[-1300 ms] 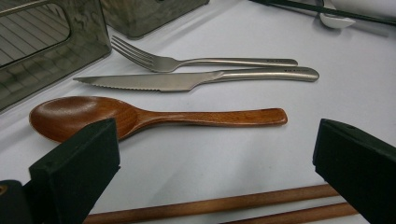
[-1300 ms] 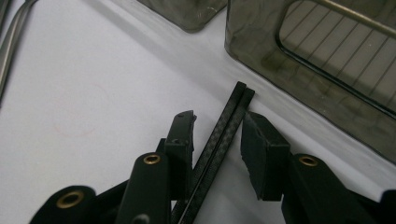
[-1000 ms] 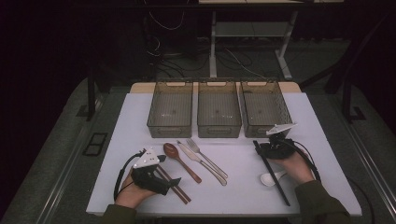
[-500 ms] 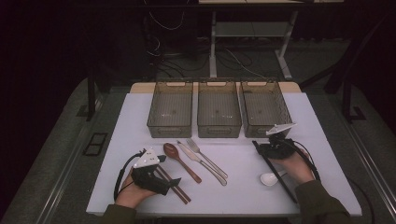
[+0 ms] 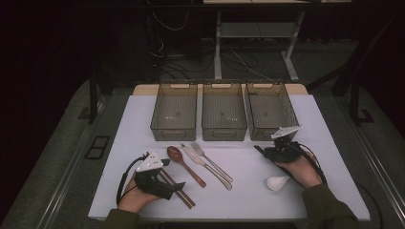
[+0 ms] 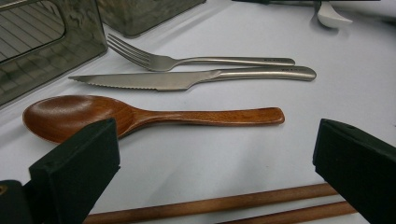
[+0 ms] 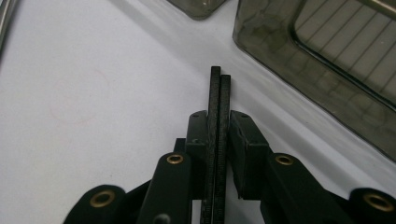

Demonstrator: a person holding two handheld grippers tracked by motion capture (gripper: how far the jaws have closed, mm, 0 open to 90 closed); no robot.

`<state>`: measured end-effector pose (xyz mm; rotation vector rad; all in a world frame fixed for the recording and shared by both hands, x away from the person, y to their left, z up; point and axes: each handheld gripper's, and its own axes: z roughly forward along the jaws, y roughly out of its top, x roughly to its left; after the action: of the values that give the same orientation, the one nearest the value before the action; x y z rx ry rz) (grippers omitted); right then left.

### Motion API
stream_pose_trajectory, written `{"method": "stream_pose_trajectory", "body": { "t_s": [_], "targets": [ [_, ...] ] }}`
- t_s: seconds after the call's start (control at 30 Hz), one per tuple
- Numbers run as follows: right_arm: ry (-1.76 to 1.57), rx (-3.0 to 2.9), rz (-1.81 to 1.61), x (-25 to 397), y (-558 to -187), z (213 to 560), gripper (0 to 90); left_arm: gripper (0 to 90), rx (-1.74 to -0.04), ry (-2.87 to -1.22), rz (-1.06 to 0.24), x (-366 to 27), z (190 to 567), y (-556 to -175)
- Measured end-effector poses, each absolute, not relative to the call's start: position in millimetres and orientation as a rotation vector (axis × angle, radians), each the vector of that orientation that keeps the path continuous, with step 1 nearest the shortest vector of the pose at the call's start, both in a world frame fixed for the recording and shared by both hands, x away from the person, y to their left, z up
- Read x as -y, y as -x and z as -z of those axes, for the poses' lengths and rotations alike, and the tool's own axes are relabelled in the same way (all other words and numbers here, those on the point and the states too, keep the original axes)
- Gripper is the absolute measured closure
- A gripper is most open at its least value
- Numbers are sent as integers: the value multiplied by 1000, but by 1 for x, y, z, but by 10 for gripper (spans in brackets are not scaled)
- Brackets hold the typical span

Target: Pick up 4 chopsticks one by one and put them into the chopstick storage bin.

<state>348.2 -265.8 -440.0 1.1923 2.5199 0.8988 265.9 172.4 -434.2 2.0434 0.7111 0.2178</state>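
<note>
Right gripper (image 7: pixel 218 140) — jaws clamped on a pair of black chopsticks (image 7: pixel 218 100), thin, square-edged, matte, held side by side. Their tips jut just beside the right-hand smoky plastic bin (image 5: pixel 270 110), off its near left corner. White ceramic spoon (image 5: pixel 277 182) lies near of that bin, by the person's right hand.

Left gripper (image 6: pixel 215 163) — jaws spread wide, empty, straddling brown wooden chopsticks (image 6: pixel 210 205). Beyond them, well left of the bin: glossy wooden spoon (image 6: pixel 140 116), serrated steel knife (image 6: pixel 187 78), steel fork (image 6: pixel 187 59).
</note>
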Motion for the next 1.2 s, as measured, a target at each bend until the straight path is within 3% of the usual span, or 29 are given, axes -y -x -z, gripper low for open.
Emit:
{"method": "stream_pose_trajectory", "body": {
  "t_s": [0.6, 1.03, 1.2],
  "targets": [
    [-1088, -2579, -932, 253, -345, 441, 781, 0, -710, -2039, -215, -173, 434, -266],
    [-1114, -2545, -1046, 266, -341, 428, 619, 0, -711, -2036, -214, -173, 434, -266],
    [-1107, -2535, -1067, 276, -333, 420, 666, 0, -713, -2035, -214, -173, 434, -266]
  ]
}}
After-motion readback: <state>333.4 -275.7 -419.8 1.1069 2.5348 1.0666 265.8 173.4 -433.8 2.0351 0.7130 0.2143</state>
